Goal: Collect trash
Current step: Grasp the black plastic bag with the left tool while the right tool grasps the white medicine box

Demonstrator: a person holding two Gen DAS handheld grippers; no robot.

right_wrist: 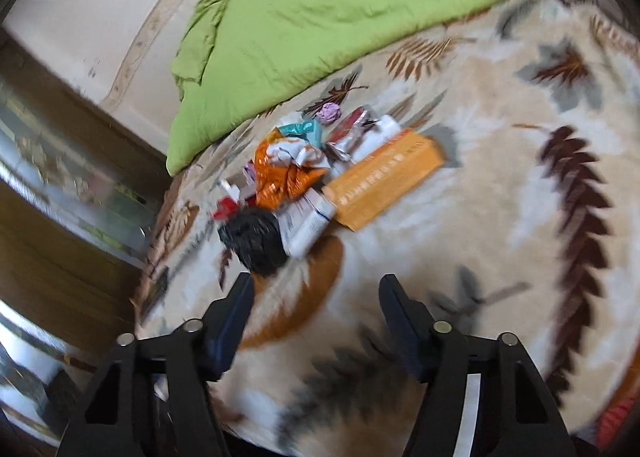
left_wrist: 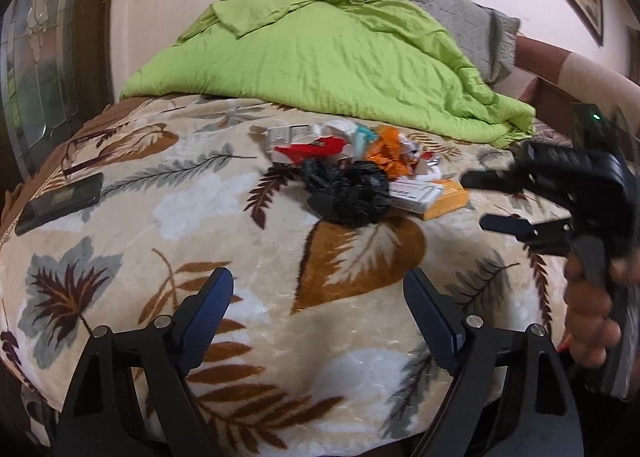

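A heap of trash lies on the leaf-patterned blanket of a bed. In it are a crumpled black plastic bag, an orange wrapper, a red wrapper, a white carton and a yellow-orange box. My left gripper stands open over bare blanket, short of the black bag. My right gripper, held by a hand, is open just right of the yellow-orange box. In the blurred right wrist view, the right gripper is empty, with the black bag and the box ahead.
A rumpled green quilt fills the far side of the bed, with a grey pillow behind it. A flat dark device lies near the blanket's left edge. A door with patterned glass stands at the left.
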